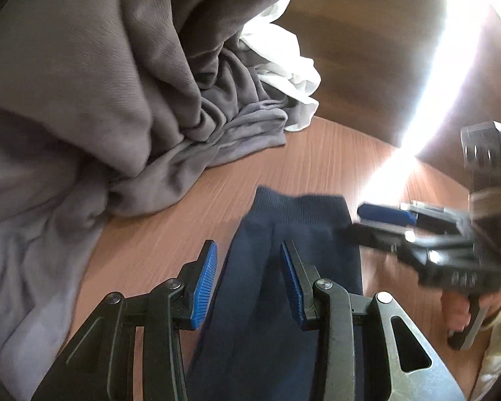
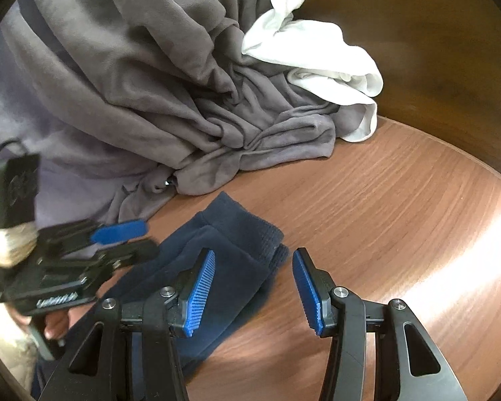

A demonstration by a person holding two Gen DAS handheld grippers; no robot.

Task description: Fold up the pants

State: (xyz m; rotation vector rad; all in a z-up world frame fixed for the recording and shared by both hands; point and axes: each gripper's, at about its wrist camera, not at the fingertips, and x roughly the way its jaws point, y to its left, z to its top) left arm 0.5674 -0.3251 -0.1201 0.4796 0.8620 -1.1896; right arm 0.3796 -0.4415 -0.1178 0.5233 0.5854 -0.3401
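Note:
Navy pants (image 1: 284,227) lie on the wooden table (image 1: 183,220) with two ribbed cuffs pointing away from me. My left gripper (image 1: 248,280) hangs over one leg, its blue pads apart and not pressing the fabric. From the right, my right gripper (image 1: 357,222) reaches the cuff's side edge. In the right wrist view the right gripper (image 2: 254,290) stands open over the cuff end of the pants (image 2: 230,234), with only the cuff's edge and bare table under its gap. The left gripper (image 2: 150,235) shows at the pants' left edge, blurred.
A big heap of grey garments (image 2: 150,83) fills the far left of the table (image 2: 384,200), with a white cloth (image 2: 317,56) on its right side. The heap (image 1: 100,83) lies close beside the pants. A hand (image 1: 457,314) holds the right gripper's handle. Strong glare crosses the right.

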